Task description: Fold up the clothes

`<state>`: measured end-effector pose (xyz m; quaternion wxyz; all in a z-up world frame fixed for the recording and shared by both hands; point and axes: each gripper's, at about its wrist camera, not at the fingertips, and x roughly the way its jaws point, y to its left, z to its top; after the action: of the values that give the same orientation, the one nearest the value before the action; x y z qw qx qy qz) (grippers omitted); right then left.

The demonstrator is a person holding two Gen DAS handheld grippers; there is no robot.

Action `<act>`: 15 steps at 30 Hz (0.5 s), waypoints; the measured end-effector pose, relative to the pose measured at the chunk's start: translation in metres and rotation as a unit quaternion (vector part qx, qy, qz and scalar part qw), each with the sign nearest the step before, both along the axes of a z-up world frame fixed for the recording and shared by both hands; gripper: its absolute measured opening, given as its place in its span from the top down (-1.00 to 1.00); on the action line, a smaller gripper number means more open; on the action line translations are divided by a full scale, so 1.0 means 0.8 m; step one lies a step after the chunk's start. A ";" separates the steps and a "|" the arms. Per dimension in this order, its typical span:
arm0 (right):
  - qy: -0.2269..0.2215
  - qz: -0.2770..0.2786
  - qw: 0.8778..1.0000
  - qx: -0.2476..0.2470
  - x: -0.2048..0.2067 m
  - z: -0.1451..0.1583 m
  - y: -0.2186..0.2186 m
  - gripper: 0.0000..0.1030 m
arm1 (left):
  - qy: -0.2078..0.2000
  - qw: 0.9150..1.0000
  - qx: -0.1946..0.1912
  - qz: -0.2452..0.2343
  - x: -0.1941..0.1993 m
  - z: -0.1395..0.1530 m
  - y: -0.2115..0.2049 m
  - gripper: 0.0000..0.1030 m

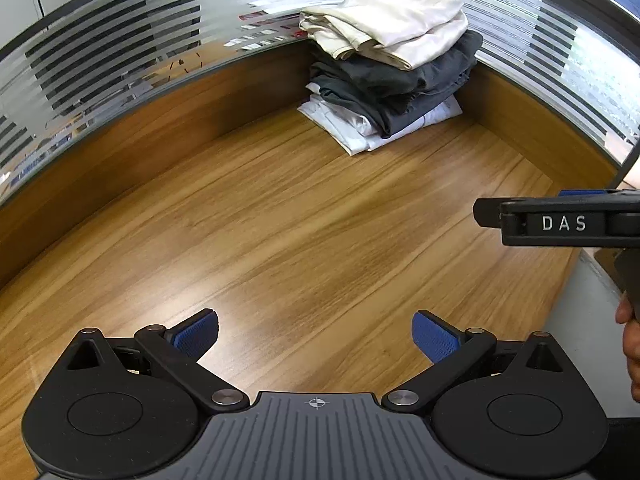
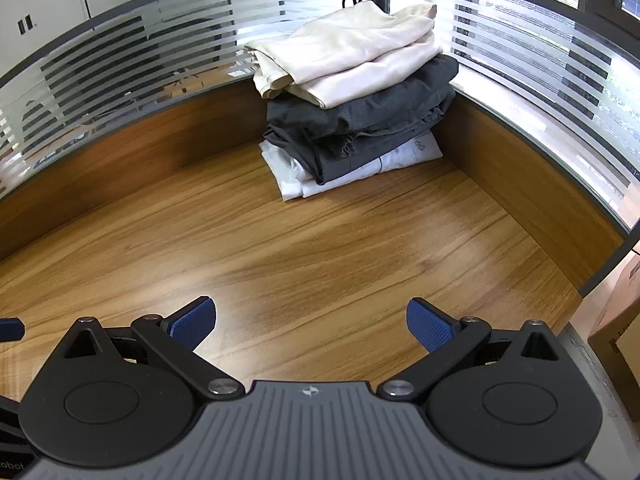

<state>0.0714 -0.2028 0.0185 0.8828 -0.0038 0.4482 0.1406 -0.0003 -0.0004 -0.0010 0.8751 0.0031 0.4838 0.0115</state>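
Currently no garment is in either gripper and none lies spread on the wooden desk (image 1: pixel 280 216). Task items: a stack of folded clothes (image 2: pixel 352 100) sits in the far corner of the desk, against the wooden upstand below the frosted glass partition (image 1: pixel 120 68). Stack order, top to btm: cream garment (image 1: pixel 392 20), dark grey garment (image 1: pixel 400 80), white garment (image 1: pixel 360 128); edges roughly aligned, the white one poking out at the front. Left gripper (image 1: pixel 316 336): jaws spread wide, blue pads (image 1: pixel 196 334) clear of the desk, nothing between them, pointed fwd toward the stack but well apart from it. Right gripper (image 2: pixel 312 324): likewise wide, empty, aimed at the same corner; in the left wrist view it shows side-on at the right edge, with part of the person's hand (image 1: pixel 632 344) behind it. Pose: both held side by side over the near part of the desk, roughly level. Judgement on step: the scene fits either a pause between garments, w/ more to fetch from out of view, or the close of the job w/ all pieces stacked; the pictures do not settle which. A cardboard box (image 2: pixel 616 320) stands off the desk's right end; contents not visible.
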 end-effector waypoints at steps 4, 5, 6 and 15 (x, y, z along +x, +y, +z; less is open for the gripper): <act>-0.005 0.006 1.000 -0.005 0.004 -0.002 0.003 -0.99 | -0.001 1.000 0.005 -0.003 -0.001 -0.005 -0.002 -1.00; -0.007 0.008 1.000 -0.007 0.005 -0.002 0.003 -0.99 | -0.001 1.000 0.001 -0.002 -0.001 -0.007 0.001 -1.00; -0.008 0.009 1.000 -0.008 0.007 -0.002 0.004 -0.99 | -0.001 1.000 -0.004 -0.001 0.000 -0.008 0.003 -1.00; -0.013 0.010 1.000 -0.012 0.017 -0.006 0.011 -0.99 | 0.006 1.000 -0.017 0.018 0.008 -0.008 0.016 -1.00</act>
<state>0.0849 -0.1943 0.0134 0.8868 -0.0207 0.4387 0.1441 0.0064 0.0128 -0.0072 0.8715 -0.0207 0.4895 0.0192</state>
